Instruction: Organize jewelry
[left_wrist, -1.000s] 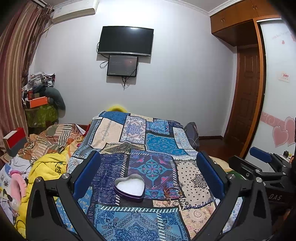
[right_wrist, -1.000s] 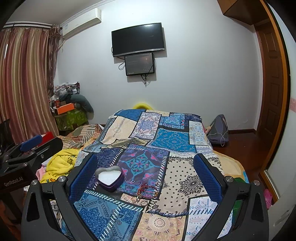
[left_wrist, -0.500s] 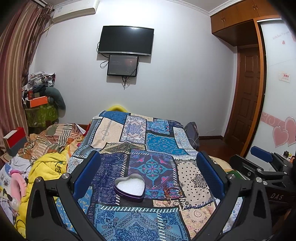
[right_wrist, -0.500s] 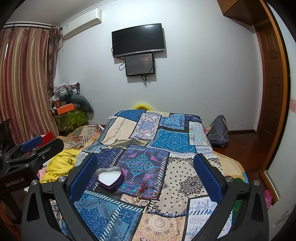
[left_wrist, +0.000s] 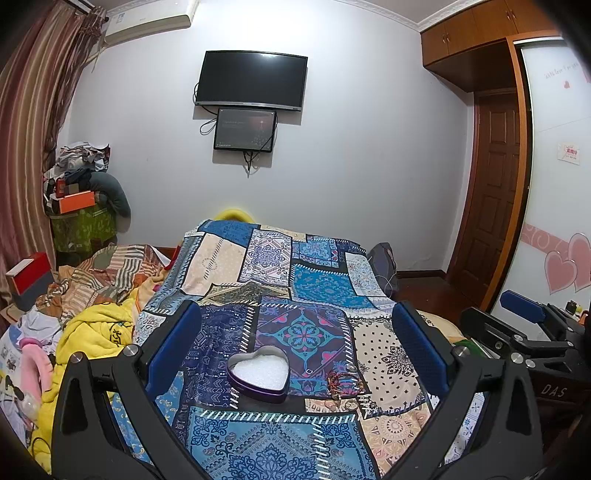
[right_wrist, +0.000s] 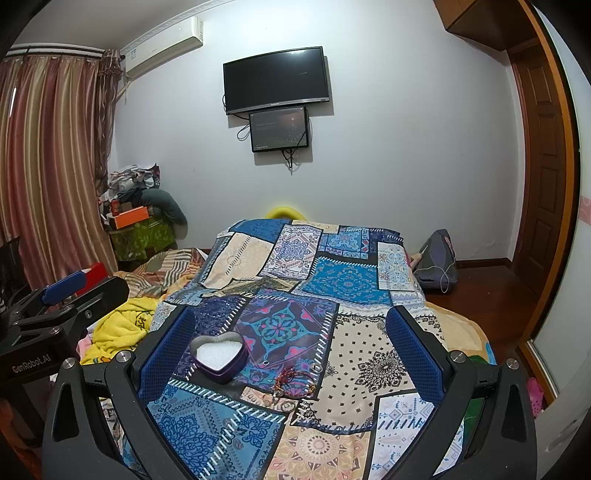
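Note:
A purple heart-shaped tin (left_wrist: 258, 374) with a white foam lining lies open on the patchwork bedspread (left_wrist: 280, 266); it also shows in the right wrist view (right_wrist: 219, 357). A small heap of jewelry (left_wrist: 341, 382), red cord bracelets and metal rings, lies just right of the tin, and shows in the right wrist view (right_wrist: 290, 386) too. My left gripper (left_wrist: 295, 350) is open and empty, held above the tin. My right gripper (right_wrist: 290, 354) is open and empty above the jewelry. Each gripper shows at the edge of the other's view.
A yellow blanket (left_wrist: 92, 339) and piled clothes lie left of the bed. A TV (left_wrist: 251, 81) hangs on the far wall. A dark bag (right_wrist: 436, 262) sits on the floor at the right, near a wooden door (left_wrist: 495, 192).
Almost nothing has moved. The right gripper, seen in the left wrist view, has shifted very slightly; tin and jewelry lie as before.

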